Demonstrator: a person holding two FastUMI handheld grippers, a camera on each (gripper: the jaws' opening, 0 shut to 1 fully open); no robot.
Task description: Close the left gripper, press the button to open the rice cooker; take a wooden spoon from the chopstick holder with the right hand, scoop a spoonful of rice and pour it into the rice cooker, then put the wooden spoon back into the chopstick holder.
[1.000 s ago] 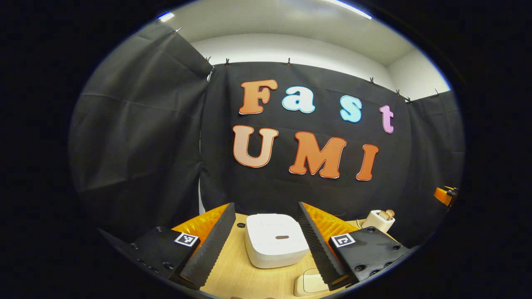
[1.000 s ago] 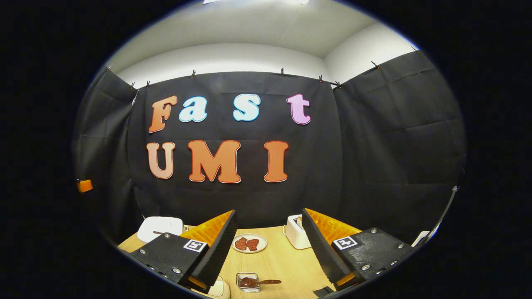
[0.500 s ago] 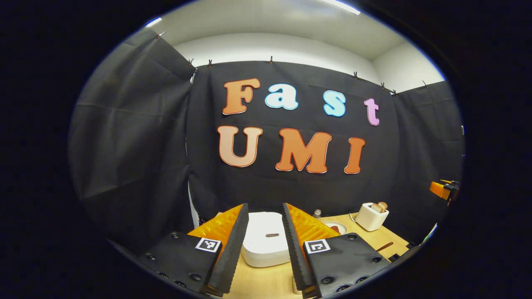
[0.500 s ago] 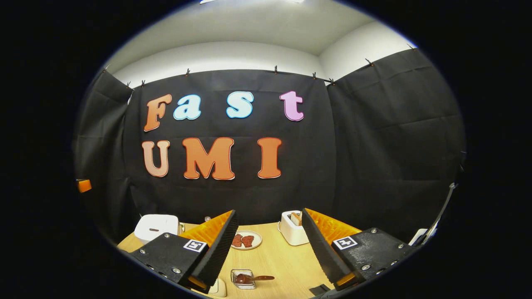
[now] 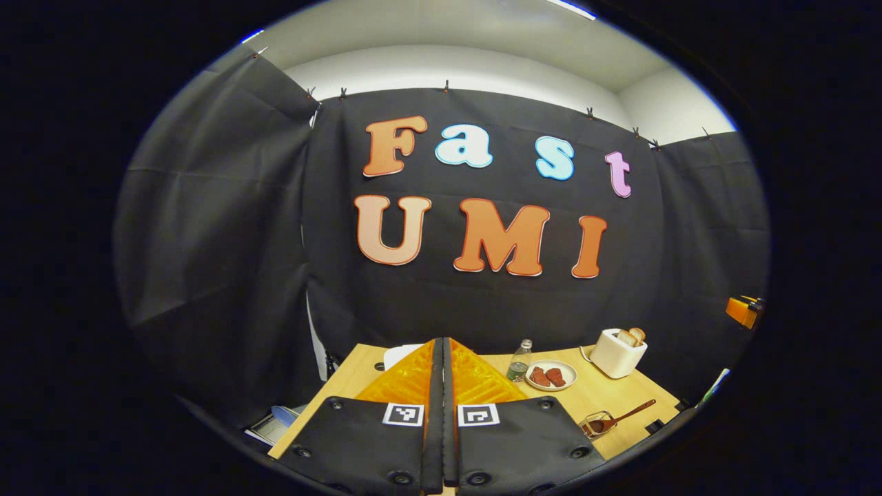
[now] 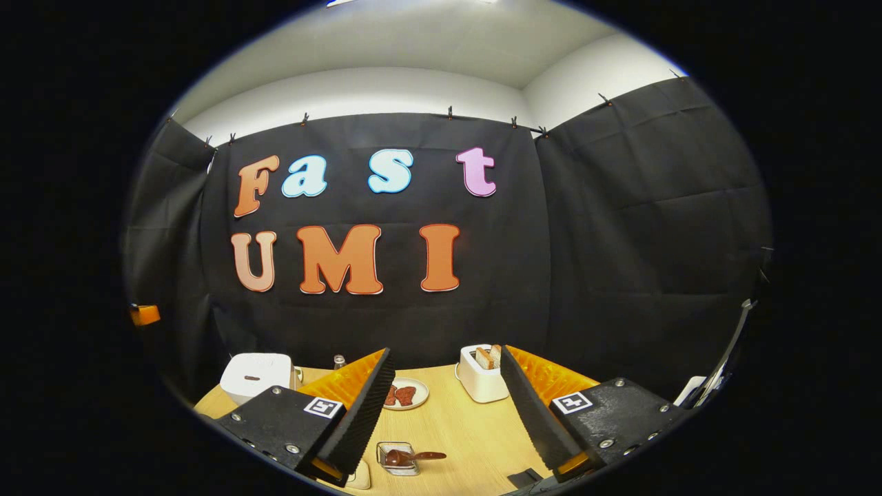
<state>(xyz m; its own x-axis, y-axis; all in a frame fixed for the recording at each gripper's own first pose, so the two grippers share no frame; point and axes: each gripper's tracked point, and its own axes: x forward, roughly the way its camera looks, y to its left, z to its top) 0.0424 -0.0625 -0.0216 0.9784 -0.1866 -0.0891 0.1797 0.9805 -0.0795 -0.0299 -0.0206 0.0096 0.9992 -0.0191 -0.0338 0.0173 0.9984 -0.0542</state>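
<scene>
Left gripper [image 5: 442,358] fully closed, empty; right gripper [image 6: 444,386] wide open, empty. Rice cooker [image 6: 256,375]: rigid, lid closed; press button squarely.

A toaster [image 6: 482,375] stands beside a plate [image 6: 405,394] on the table [image 6: 468,427].

The left gripper [image 5: 442,351] is holding its two fingers pressed flat together with nothing between them, while the right gripper [image 6: 446,358] is holding its fingers spread wide apart.
</scene>
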